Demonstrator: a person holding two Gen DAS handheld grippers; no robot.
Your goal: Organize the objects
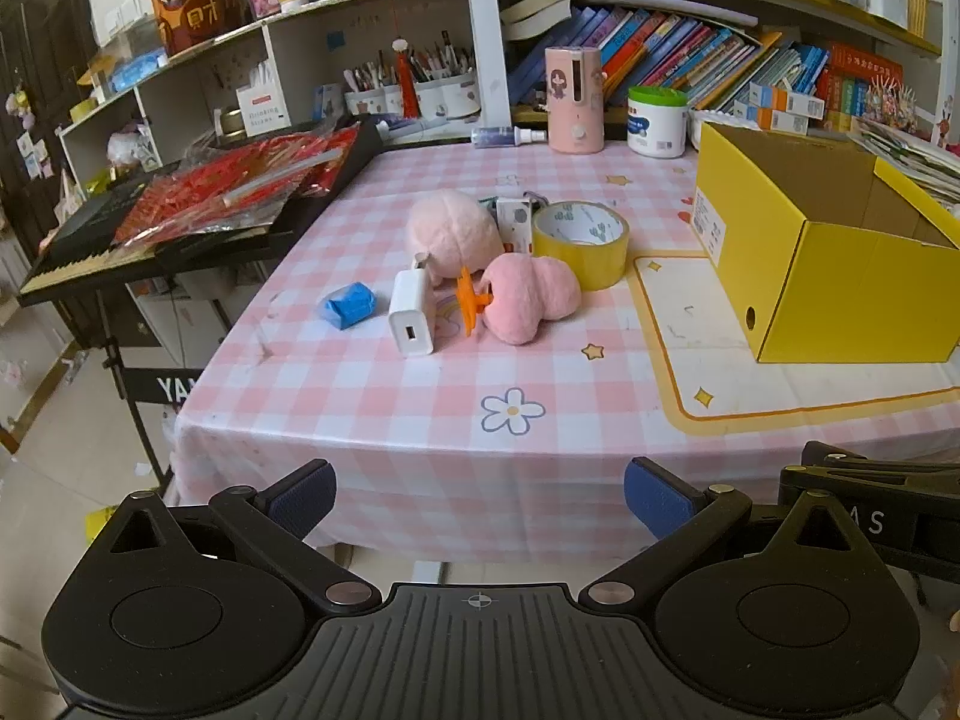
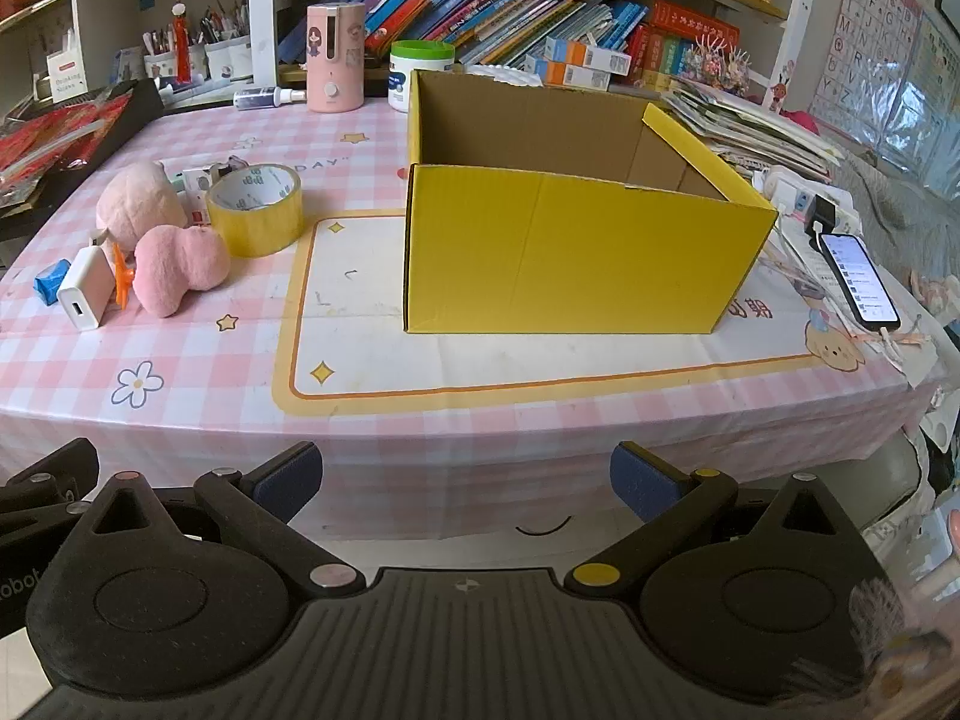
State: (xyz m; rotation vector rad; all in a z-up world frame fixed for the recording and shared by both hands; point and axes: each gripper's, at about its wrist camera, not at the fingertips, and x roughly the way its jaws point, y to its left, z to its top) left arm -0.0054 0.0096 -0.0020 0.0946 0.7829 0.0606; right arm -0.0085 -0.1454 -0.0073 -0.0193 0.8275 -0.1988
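Toys [image 1: 531,294], a white charger [image 1: 411,312] and yellow tape [image 1: 581,243] sit together on the surface's [image 1: 420,402] left side. Right of them stands an open yellow box [image 2: 576,252]. Left tool [image 1: 480,495] and right tool [image 2: 465,483] are spread wide, holding nothing.

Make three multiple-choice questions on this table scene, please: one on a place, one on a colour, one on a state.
1. Where does the tape lie?
A. in the box
B. on the table, left of the box
C. on the phone

2. What colour is the box?
A. yellow
B. green
C. red

3. How are both grippers?
A. shut on toys
B. shut, empty
C. open, empty

Answers:
1 B: the tape sits on the cloth beside the pink toys.
2 A: the box walls are yellow.
3 C: the left gripper and right gripper stand wide, nothing between.
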